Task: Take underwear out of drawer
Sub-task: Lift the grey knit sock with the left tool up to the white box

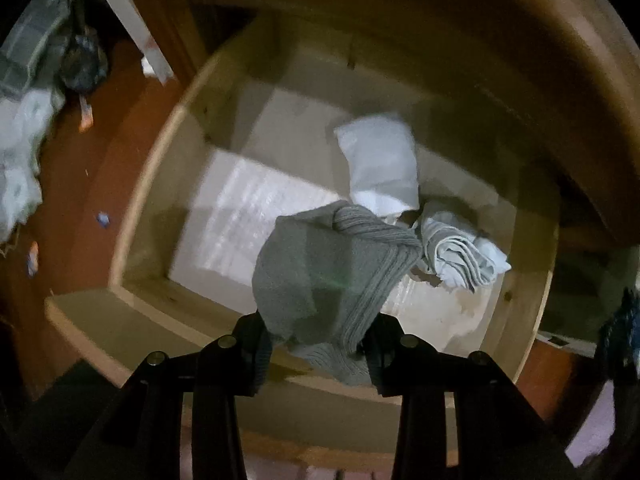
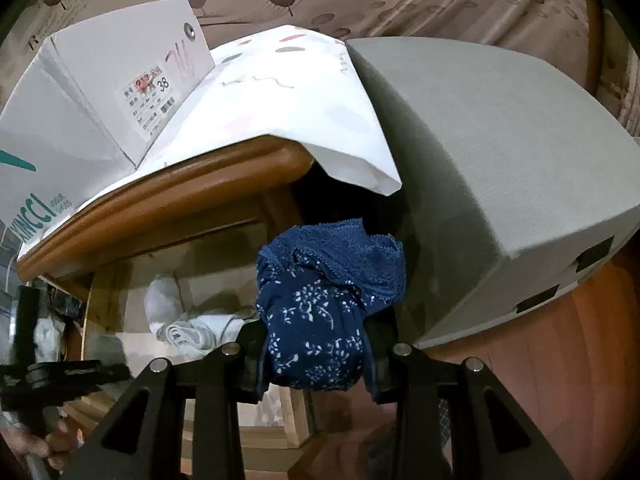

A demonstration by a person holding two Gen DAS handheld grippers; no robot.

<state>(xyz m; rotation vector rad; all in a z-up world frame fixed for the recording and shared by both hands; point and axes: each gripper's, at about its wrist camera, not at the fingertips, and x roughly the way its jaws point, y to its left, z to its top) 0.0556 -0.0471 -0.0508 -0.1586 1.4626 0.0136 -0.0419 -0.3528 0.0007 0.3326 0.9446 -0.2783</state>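
left gripper [image 1: 320,344]: fingers pinching grey underwear [image 1: 324,280], lower centre of the frame, hanging above the open drawer [image 1: 136,216]
right gripper [image 2: 316,360]: clamped on navy floral underwear [image 2: 320,304], lower centre, outside the drawer
in drawer: white folded cloth [image 1: 380,160] and rolled pale cloth [image 1: 460,256], right of centre
upper left, right view: white box [image 2: 100,92] on the wooden top

Dim, blurred, perhaps side-lit; fisheye edges warp.
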